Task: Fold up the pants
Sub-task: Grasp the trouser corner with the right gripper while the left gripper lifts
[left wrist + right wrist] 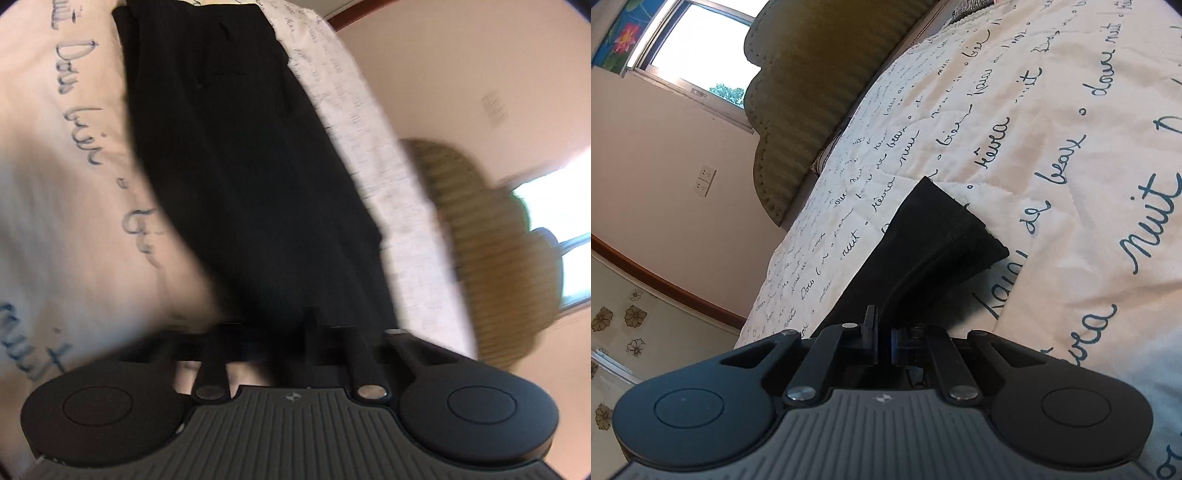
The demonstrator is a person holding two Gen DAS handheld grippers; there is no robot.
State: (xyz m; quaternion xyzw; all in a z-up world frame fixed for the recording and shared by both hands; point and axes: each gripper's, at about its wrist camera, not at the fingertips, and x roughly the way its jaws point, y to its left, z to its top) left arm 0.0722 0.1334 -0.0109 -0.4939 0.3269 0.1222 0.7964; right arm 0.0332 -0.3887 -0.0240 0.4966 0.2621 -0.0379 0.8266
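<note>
While the black pants point(229, 177) lie lengthwise on the script-printed bedspread point(1052, 155), both grippers, left point(288, 332) and right point(881, 332), pinch the near fabric closed, seemingly to lift it for folding.

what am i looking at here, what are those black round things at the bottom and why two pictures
Each picture comes from a wide-angle camera mounted on a hand-held gripper, looking forward along its two fingers; a person carries one in each hand. The black round parts at the bottom are the tool's own body. One view is the left gripper, the other the right gripper. Both look at black pants lying on a bed cover printed with handwriting. Both grippers are shut on the dark cloth, the right one near a pant leg's end. Behind stand a padded headboard and a window.
</note>
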